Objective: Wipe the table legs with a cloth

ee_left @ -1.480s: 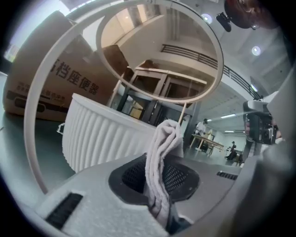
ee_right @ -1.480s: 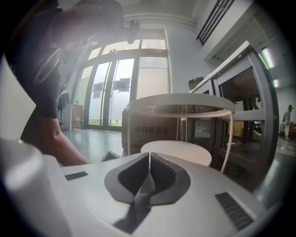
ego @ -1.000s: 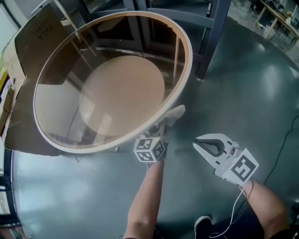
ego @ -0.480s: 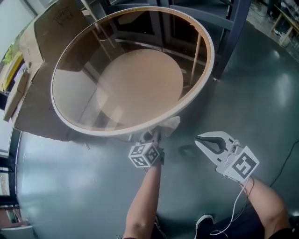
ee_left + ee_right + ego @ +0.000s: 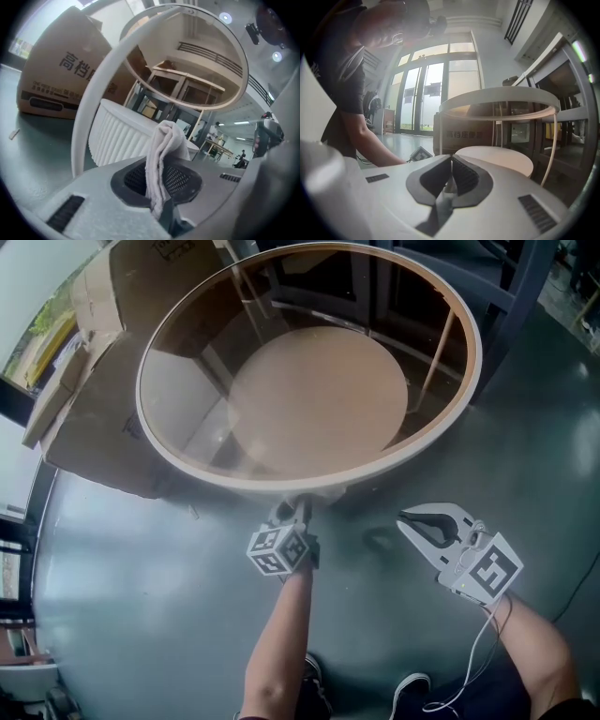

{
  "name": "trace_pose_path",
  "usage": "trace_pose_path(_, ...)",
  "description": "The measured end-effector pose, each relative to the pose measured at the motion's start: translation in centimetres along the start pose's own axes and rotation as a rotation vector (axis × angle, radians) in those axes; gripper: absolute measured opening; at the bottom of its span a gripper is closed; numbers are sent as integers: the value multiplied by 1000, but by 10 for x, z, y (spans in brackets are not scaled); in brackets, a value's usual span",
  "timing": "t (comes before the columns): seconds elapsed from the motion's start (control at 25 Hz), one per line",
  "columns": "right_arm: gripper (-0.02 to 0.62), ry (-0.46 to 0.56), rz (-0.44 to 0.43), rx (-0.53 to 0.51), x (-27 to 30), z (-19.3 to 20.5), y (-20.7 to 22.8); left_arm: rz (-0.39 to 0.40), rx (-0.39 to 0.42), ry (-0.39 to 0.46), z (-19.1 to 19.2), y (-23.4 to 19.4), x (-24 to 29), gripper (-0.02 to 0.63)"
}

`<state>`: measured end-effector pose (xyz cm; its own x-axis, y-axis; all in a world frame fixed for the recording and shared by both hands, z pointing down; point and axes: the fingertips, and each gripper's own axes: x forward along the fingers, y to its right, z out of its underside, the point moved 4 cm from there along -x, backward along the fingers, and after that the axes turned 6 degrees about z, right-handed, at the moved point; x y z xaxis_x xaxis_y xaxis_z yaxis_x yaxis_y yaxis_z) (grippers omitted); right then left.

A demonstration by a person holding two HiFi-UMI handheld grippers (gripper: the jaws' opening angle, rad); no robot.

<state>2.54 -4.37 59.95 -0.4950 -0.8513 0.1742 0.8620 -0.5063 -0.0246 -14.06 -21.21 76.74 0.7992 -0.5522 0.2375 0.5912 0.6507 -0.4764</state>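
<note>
Pinches a folded white cloth (image 5: 161, 154) in the left gripper (image 5: 292, 512), tucked just under the near edge of the table (image 5: 244, 482), beside the near leg (image 5: 89, 122). Holds the right gripper (image 5: 405, 519) clenched on nothing over the floor, off the near right edge and well apart from the table. Probably about to rub the leg; cannot tell contact yet. Risks:
- Could lose the cloth, with only a narrow fold in the grip and drag along the leg enough to tug it free
- Could slide off the thin leg and wipe air
- Could bump the rim or glass top from below with the gripper body and shift the light table
- Could snag on the ribbed lower shelf (image 5: 122, 136) just behind

Writing: reads 高档 in dark print on the cardboard box (image 5: 56, 70) beyond the far left edge, rest cut off by the leg; shows a smaller line below, too blurred to read
</note>
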Motion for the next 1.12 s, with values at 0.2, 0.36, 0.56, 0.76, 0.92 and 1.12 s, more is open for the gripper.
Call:
trace_pose_path(0.2,6,-11,37,7,-6,5,11,-14,-102,96,7,4,5,38)
trace_pose_path(0.36,6,-27,87,13,-23,11,28,1,-164,141,22,14,13,38)
trace_pose_path(0.56,5,-26,146,18,-41,12,40,60,-165,85,43,41,39,38)
trace_pose_path(0.76,6,-32,176,9,-57,7,48,86,-225,51,52,67,63,38)
trace_pose_path(0.92,5,-23,202,17,-65,3,53,142,-250,4,59,94,95,38)
trace_pose_path(1.12,6,-22,221,6,-75,-1,56,216,-294,-26,50,128,139,38)
